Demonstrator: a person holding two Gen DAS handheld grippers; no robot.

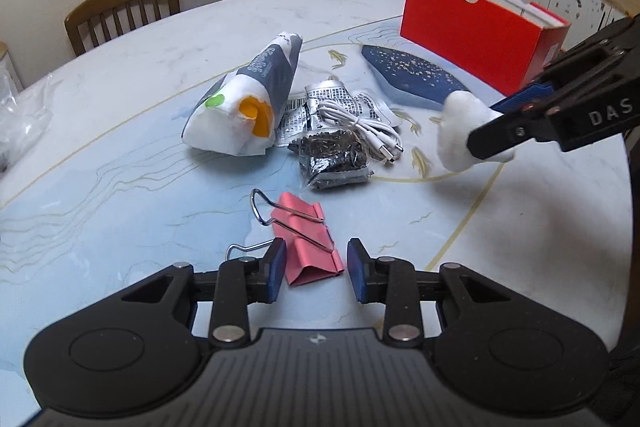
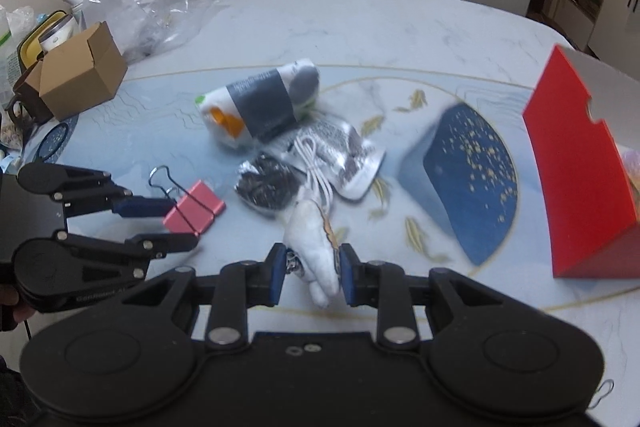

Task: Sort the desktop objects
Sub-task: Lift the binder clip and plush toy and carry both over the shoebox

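At the near edge of the pale marble-patterned table [image 1: 120, 75], the left gripper [image 1: 316, 269] straddles the pink metal binder clip [image 1: 308, 247]. The left blue pad is against the clip's side while the right pad stands just apart, so the fingers are spread and not yet pinching. To seat this well, I'd centre the clip's folded body between the pads and close on the flat faces, keeping clear of the wire handles, which would slip or spring. The clip lies on its side with one silver wire loop folded over it and the other sticking out left.

Over to the right, the right gripper [image 2: 312, 273] pinches a soft white plush toy [image 2: 316, 247], lifted above the table. Beyond sit a white-and-grey paper package [image 1: 244, 99], a coiled white USB cable [image 1: 360, 131], a clear bag of dark bits [image 1: 334, 157], a navy speckled dish [image 1: 412, 75] and, far right, the open red cardboard box [image 1: 472, 31], probably the drop-off.
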